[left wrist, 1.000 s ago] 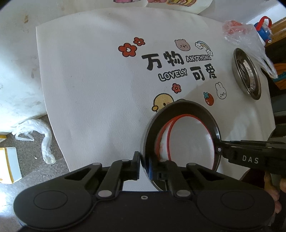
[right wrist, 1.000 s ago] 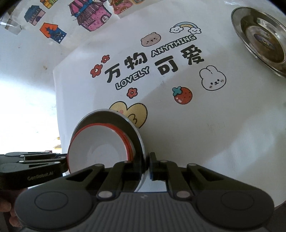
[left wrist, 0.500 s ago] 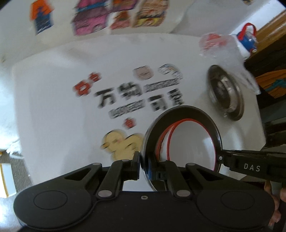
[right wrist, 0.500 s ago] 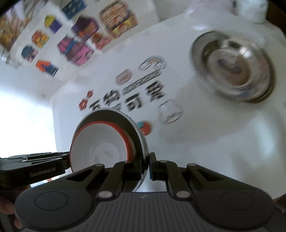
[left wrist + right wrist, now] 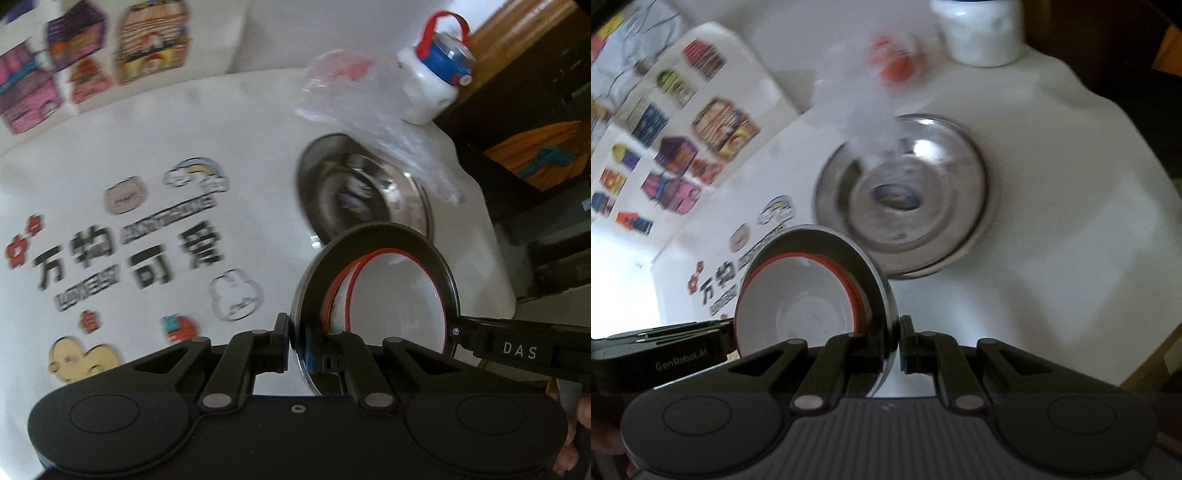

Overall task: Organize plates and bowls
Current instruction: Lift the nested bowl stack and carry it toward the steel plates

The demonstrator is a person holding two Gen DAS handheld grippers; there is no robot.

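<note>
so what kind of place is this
Probably a home dining or kitchen table: a white cartoon-printed table cover, a steel dish lying on it, and a child's water bottle at the far edge.

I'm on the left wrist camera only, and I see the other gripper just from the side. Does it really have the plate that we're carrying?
Observer: Yes. In the right wrist view the right gripper is shut on the carried plate, one finger on each face of the rim. The red-rimmed bowl sits in the plate.
Operator: Good. The load hides the near half of the steel dish on the table. Is anything in it?
Observer: The right wrist view shows the dish's whole rim. It holds only reflections. The picture is blurred, but the plastic bag seems to lap over the far left rim.
</note>
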